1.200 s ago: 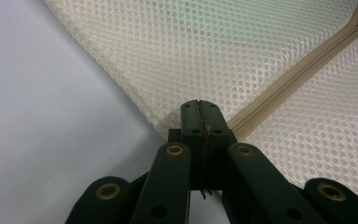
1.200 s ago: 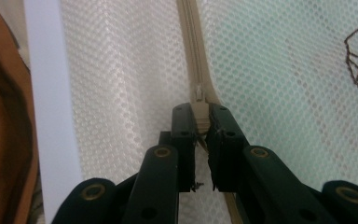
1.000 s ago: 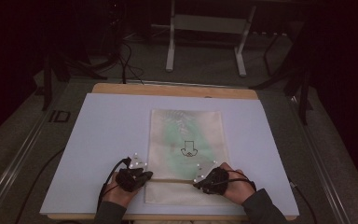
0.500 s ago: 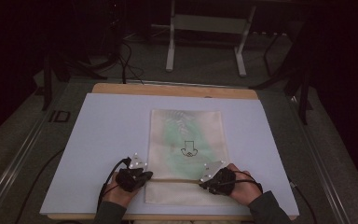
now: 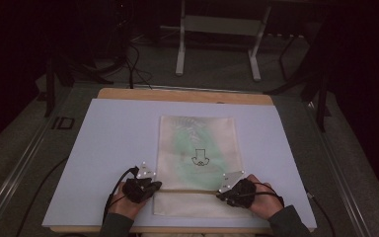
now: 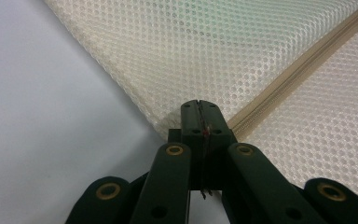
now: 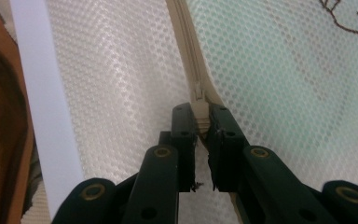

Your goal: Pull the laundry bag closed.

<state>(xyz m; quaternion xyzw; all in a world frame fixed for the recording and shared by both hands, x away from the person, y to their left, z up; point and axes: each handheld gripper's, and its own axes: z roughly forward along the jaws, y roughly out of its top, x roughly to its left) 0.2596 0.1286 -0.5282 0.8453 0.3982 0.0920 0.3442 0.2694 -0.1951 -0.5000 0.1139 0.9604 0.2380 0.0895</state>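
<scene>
The right gripper (image 7: 201,125) sits at the right end of the zipper (image 7: 186,42), and its two black jaws are pinched on the little zipper pull (image 7: 198,95), with only a thin gap left where the pull sits between them. From there the zipper runs straight away from the jaws in the right gripper view. In the high view it is a thin tan line going sideways across the mesh bag (image 5: 198,148), from the right gripper (image 5: 225,190) over to the left gripper (image 5: 154,186). So the long way of the zipper goes left and right across the table, not up and down. The left gripper (image 6: 199,109) has its jaws pressed tight together on the left edge of the bag, right where the zipper ends. It looks like it is holding that end so the bag cannot slide. The bag lies flat on the white board (image 5: 108,143), close to the person's side, with a green patch and a small black drawing (image 5: 198,159) on it. The right hand (image 5: 261,200) is the one at the pull, so it is likely the one to move. The pull would need to slide along the tan line toward the left gripper, staying low and level. If it goes crooked, the soft mesh could bunch up
</scene>
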